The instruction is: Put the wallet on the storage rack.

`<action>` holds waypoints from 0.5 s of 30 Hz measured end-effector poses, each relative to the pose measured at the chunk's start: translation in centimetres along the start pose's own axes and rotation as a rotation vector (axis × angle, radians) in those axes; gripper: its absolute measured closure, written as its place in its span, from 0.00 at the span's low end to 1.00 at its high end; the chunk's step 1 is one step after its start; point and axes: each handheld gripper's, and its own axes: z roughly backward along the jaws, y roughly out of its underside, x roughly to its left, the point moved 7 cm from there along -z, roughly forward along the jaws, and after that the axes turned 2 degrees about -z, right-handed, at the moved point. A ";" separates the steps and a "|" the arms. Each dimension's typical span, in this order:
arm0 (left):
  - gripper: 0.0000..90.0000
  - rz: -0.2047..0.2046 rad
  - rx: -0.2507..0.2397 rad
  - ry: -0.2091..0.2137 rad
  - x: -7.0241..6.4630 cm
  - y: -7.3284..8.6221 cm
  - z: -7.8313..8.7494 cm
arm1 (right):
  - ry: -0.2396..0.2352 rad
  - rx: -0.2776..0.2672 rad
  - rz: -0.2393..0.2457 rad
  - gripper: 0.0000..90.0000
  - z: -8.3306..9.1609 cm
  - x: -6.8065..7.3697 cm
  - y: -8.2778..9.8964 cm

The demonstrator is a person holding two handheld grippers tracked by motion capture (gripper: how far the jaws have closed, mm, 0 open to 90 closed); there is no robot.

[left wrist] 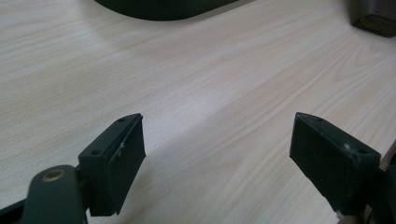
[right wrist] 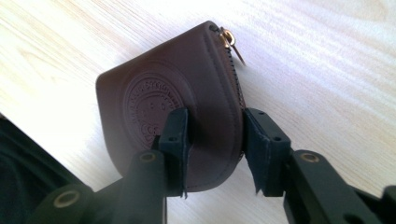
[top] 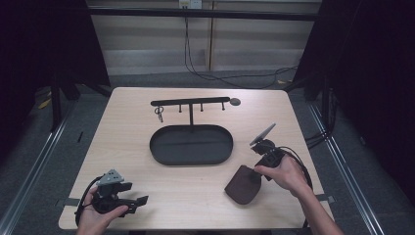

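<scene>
A dark brown leather pouch with an embossed round seal and a brass zip pull lies at the front right of the wooden table. In the right gripper view the pouch has its zip-side edge between the jaws. My right gripper is shut on it, one pad on the pouch's face and the other against the zip seam. From above, the right gripper reaches down onto the pouch's upper edge. My left gripper rests at the front left, open and empty. A corner of the pouch shows far off.
A black oval tray sits mid-table, with a black hook rack rising behind it. Keys hang from the rack's left hook. The tray's rim shows ahead of the left gripper. Bare wood lies between the two grippers.
</scene>
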 end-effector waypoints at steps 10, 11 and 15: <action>0.20 -0.009 0.002 0.000 0.0 0.0 0.0 | 0.006 -0.008 0.012 0.77 1.3 0.3 -0.4; 0.20 -0.010 0.002 0.001 0.0 0.0 0.0 | 0.004 -0.007 0.011 0.78 1.5 0.4 -0.5; 0.20 -0.008 -0.002 0.000 0.1 0.0 0.1 | 0.021 0.001 0.032 0.78 1.7 0.5 -0.7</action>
